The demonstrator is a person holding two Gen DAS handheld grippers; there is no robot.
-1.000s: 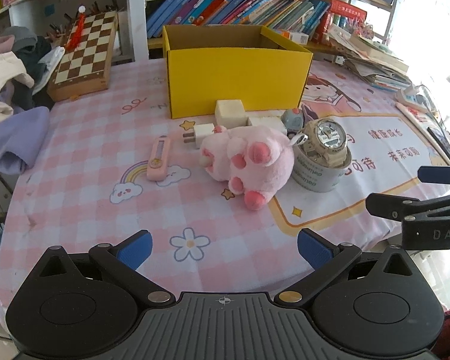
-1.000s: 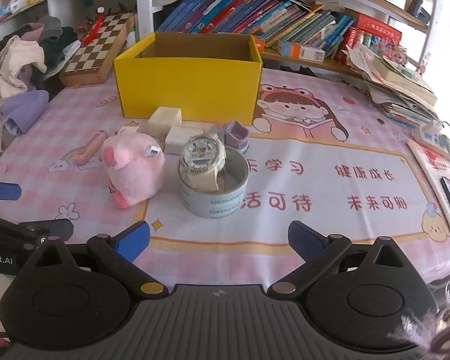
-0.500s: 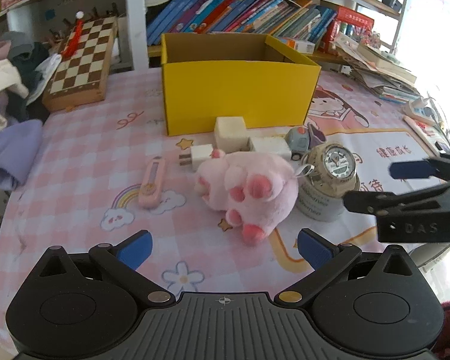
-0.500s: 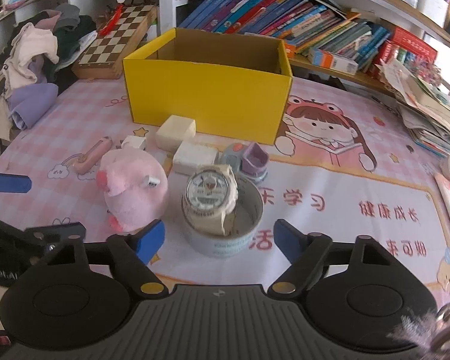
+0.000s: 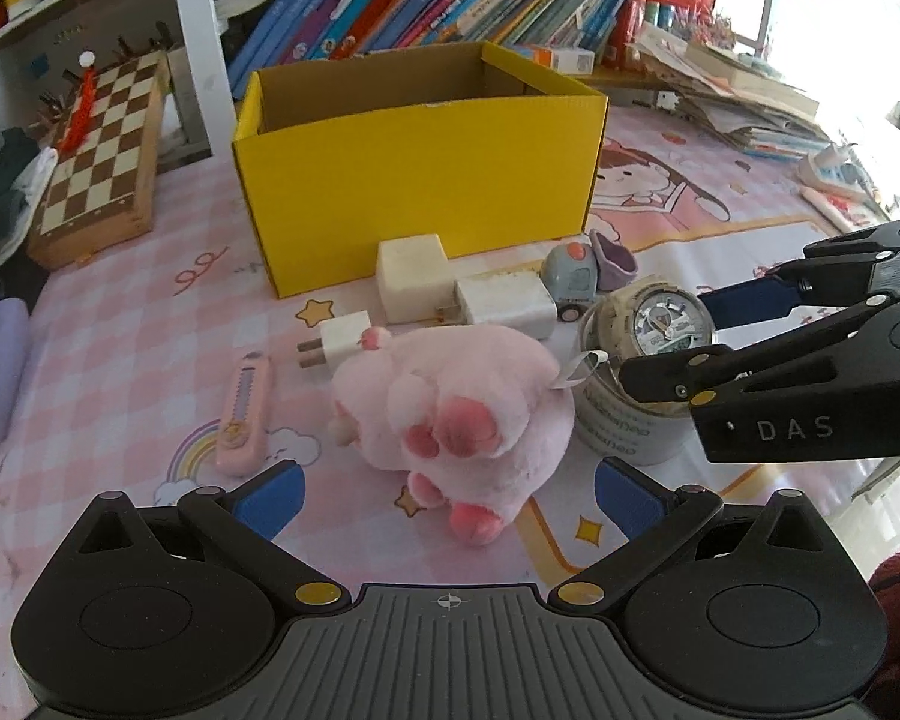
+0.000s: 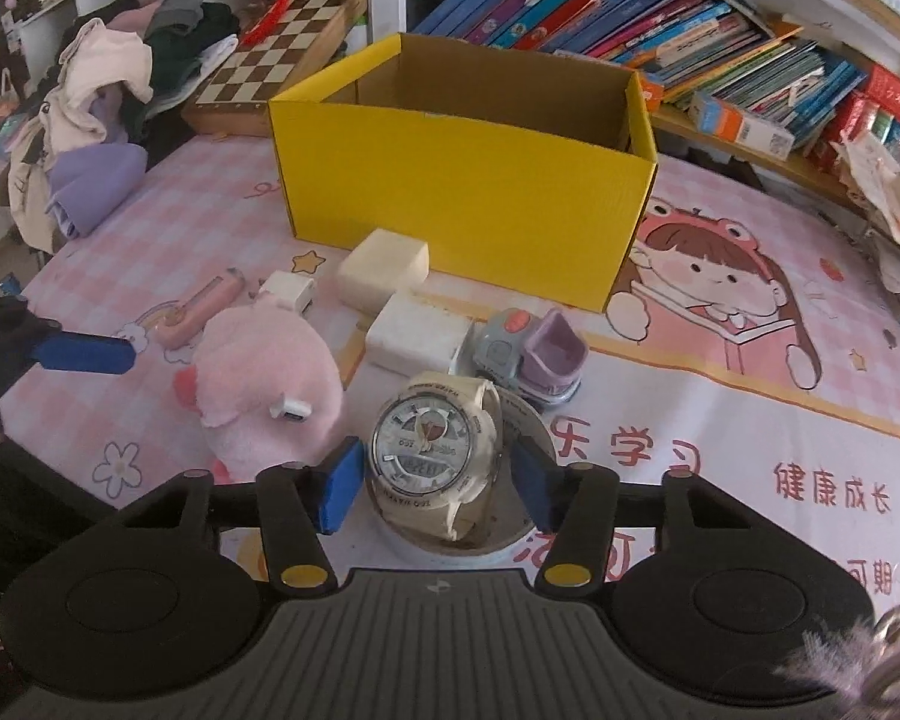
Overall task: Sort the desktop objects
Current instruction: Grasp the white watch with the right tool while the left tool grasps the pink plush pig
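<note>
A cream wristwatch stands in a white tape roll on the pink tablecloth. My right gripper straddles the watch and its jaws are closing; a thin gap still shows at each blue pad. In the left wrist view the right gripper reaches in from the right over the watch. My left gripper is open, just short of a pink plush toy, with nothing between its pads. An open yellow box stands behind the objects.
Between box and plush lie two white charger blocks, a small white plug, a grey toy car and a pink utility knife. A chessboard and clothes sit at the left; books line the shelf behind.
Both grippers moved forward toward the objects. The right gripper's jaws narrowed from wide open to close around the watch. The left gripper stayed open.
</note>
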